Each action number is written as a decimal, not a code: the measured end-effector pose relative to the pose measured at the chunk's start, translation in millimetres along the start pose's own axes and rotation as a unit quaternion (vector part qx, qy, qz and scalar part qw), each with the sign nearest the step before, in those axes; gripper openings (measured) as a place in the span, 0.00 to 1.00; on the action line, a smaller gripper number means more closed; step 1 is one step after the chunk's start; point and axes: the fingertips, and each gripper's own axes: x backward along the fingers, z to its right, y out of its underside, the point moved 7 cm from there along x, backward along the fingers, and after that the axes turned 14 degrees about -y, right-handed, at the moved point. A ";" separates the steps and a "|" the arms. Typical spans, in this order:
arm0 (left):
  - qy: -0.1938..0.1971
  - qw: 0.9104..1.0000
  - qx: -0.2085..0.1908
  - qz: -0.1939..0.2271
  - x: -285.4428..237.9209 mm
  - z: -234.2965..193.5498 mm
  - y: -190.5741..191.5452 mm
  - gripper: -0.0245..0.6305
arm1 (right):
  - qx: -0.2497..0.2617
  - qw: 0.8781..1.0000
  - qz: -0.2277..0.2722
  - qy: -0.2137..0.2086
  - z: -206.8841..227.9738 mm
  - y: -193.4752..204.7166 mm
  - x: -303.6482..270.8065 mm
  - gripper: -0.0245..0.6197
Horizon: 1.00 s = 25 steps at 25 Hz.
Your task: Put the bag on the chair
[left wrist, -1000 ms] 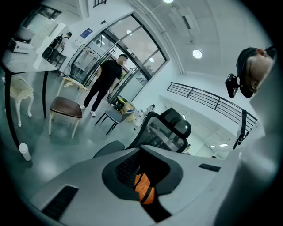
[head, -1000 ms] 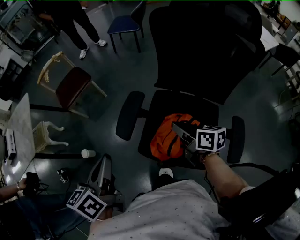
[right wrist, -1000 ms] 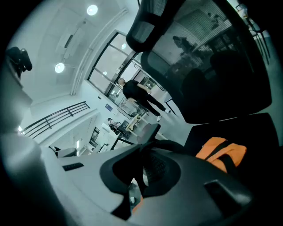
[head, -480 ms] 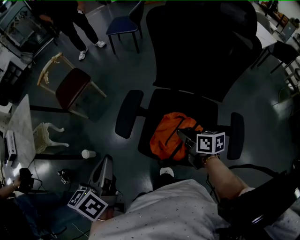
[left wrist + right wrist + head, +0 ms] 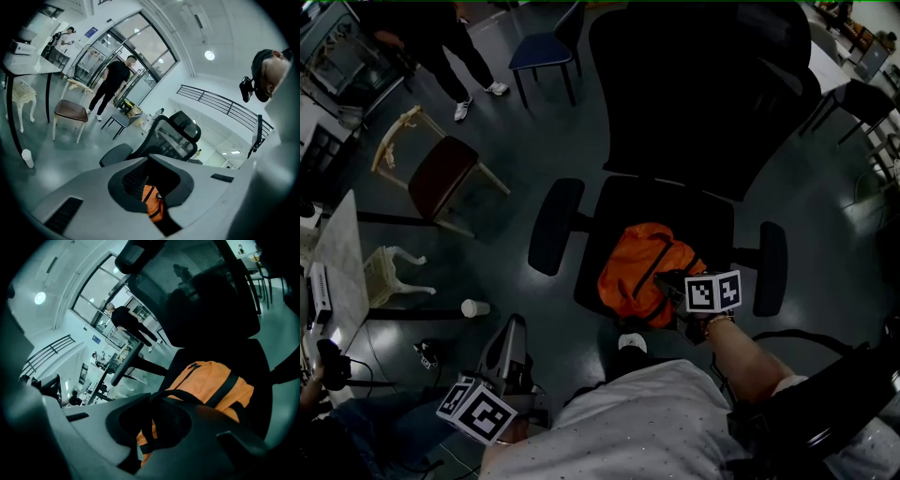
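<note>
Grey floor (image 5: 544, 150), black office chair (image 5: 675, 202), orange bag (image 5: 633, 272) resting toward the seat's front edge.
Right hand-held gripper (image 5: 664, 279) clamped on the bag's black strap (image 5: 146, 430); left hand-held gripper (image 5: 514, 325) closed, empty, off the chair's front-left corner.

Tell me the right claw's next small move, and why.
Probably open the right claw and let go of the black strap. The orange bag already appears to rest on the office chair's seat, so it likely needs no more carrying.
</note>
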 end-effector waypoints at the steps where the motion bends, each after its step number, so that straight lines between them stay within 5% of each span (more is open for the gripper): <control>1: 0.000 1.000 0.001 -0.001 -0.4 -0.7 1.1 0.03 | -0.004 1.000 -0.003 0.005 3.5 3.1 -0.4 0.04; 12: -0.016 1.000 0.001 -0.015 -1.0 -9.0 8.4 0.03 | -0.043 0.995 -0.019 0.091 44.8 36.5 14.0 0.04; 19: -0.024 1.000 0.000 -0.021 -10.1 -16.4 11.6 0.03 | -0.110 0.986 0.009 0.126 69.5 54.8 20.3 0.04; 25: -0.025 0.999 0.002 -0.029 -23.0 -16.5 14.3 0.03 | -0.149 0.976 -0.024 0.159 85.3 69.5 22.7 0.04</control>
